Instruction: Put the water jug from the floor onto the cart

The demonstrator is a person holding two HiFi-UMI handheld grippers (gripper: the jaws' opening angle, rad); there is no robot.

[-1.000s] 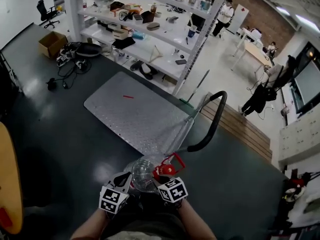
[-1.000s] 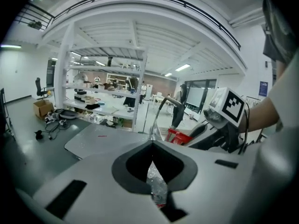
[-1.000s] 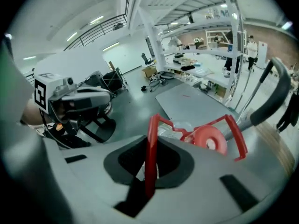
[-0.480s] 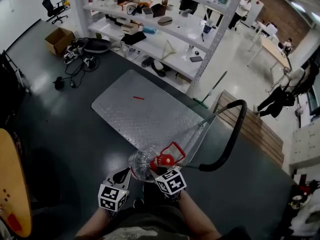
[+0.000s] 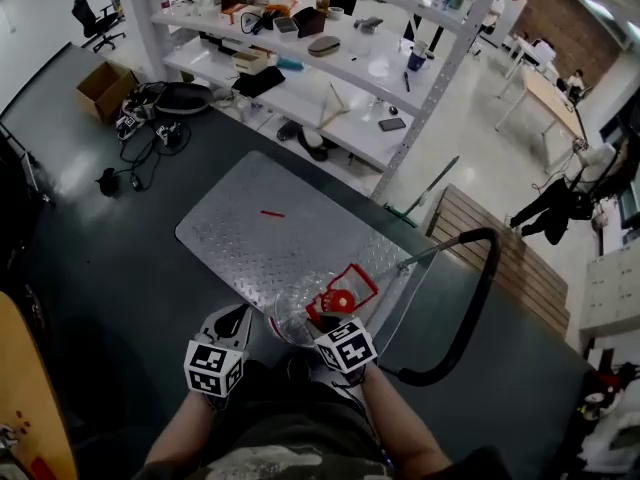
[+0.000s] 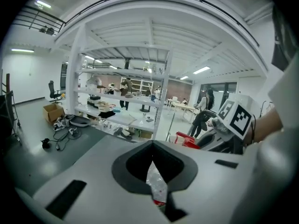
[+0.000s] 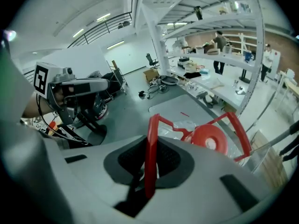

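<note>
The water jug (image 5: 293, 314) is clear plastic with a red cap (image 5: 338, 302) and a red carrying handle (image 5: 347, 277). It hangs over the near edge of the cart's metal deck (image 5: 270, 233). My right gripper (image 5: 326, 328) is shut on the red handle (image 7: 150, 148), and the cap (image 7: 210, 139) shows just beyond its jaws. My left gripper (image 5: 238, 322) is on the jug's left side. In the left gripper view its jaws pinch a fold of the jug's clear plastic (image 6: 154, 181).
The cart's black push handle (image 5: 470, 308) curves up at my right. A white shelving rack (image 5: 330, 58) full of items stands behind the cart. A cardboard box (image 5: 93, 88) and cables (image 5: 140, 128) lie far left, wooden planks (image 5: 510, 258) at right, a yellow board (image 5: 30, 398) near left.
Both grippers carried the jug forward. It was over the dark floor short of the cart and now hangs above the near edge of the deck.
</note>
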